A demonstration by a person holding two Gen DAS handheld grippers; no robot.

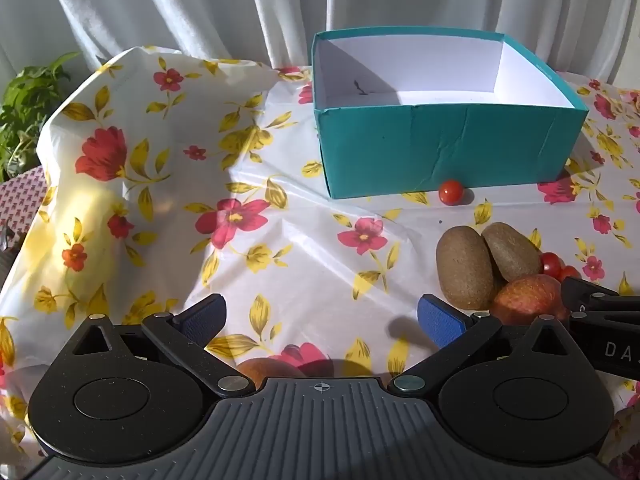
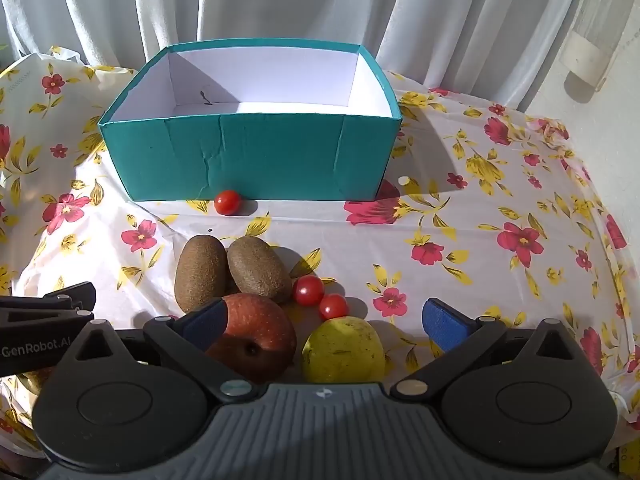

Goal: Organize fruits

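A teal box point(image 1: 444, 148) with a white inside stands open at the back of the table; it also shows in the right wrist view point(image 2: 256, 160). Two kiwis point(image 2: 200, 272) point(image 2: 260, 272), a red apple point(image 2: 256, 340), a yellow-green fruit point(image 2: 344, 350) and two cherry tomatoes point(image 2: 308, 290) lie grouped in front of it. One cherry tomato point(image 2: 227, 202) lies against the box front. My right gripper point(image 2: 326, 320) is open over the apple and yellow fruit. My left gripper point(image 1: 320, 316) is open above bare cloth, left of the kiwis point(image 1: 464, 266). An orange-brown fruit point(image 1: 264, 372) lies under it.
A floral plastic cloth point(image 1: 240, 216) covers the table and is bunched up high at the left. White curtains point(image 2: 280, 0) hang behind. A green plant point(image 1: 24, 100) stands at the far left. The table's right edge point(image 2: 600, 216) curves near a wall.
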